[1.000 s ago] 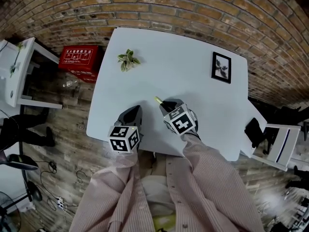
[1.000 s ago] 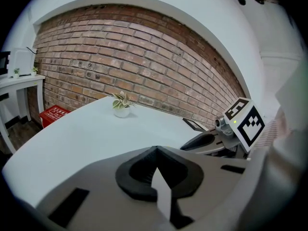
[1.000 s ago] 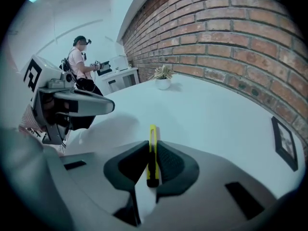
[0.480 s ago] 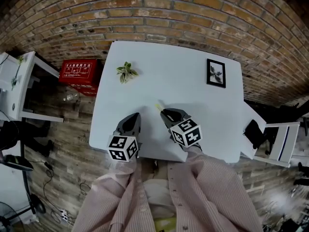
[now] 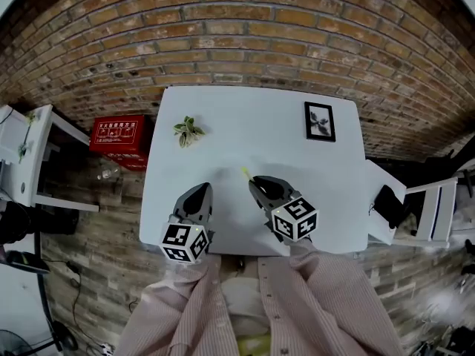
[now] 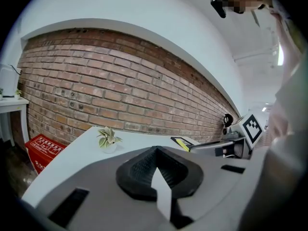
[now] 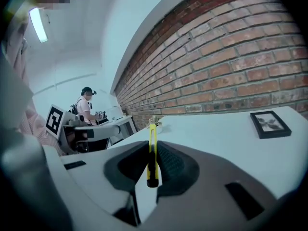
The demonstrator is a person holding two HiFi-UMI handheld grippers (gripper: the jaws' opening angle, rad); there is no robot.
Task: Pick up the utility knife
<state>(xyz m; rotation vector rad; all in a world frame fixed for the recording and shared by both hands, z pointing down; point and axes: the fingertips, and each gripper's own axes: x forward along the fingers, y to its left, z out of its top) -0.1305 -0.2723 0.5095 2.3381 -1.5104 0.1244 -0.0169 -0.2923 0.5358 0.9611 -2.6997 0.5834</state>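
The yellow and black utility knife [image 7: 152, 155] stands upright between the pads of my right gripper [image 7: 152, 162], which is shut on it above the white table [image 5: 282, 132]. In the head view the knife's yellow tip [image 5: 246, 173] pokes out ahead of the right gripper [image 5: 261, 185]. From the left gripper view the knife [image 6: 183, 143] shows to the right, held off the table. My left gripper [image 6: 155, 170] has its jaws closed together with nothing between them; in the head view it [image 5: 196, 199] hangs over the table's near left part.
A small potted plant [image 5: 185, 131] sits at the table's far left and a black picture frame [image 5: 319, 121] at the far right. A brick wall [image 5: 237, 35] runs behind. A red box [image 5: 119, 137] lies on the floor left; a white side table [image 5: 415, 206] stands right.
Both grippers have risen above the table, the right one carrying the knife with it. The table looks smaller and farther in the head view.
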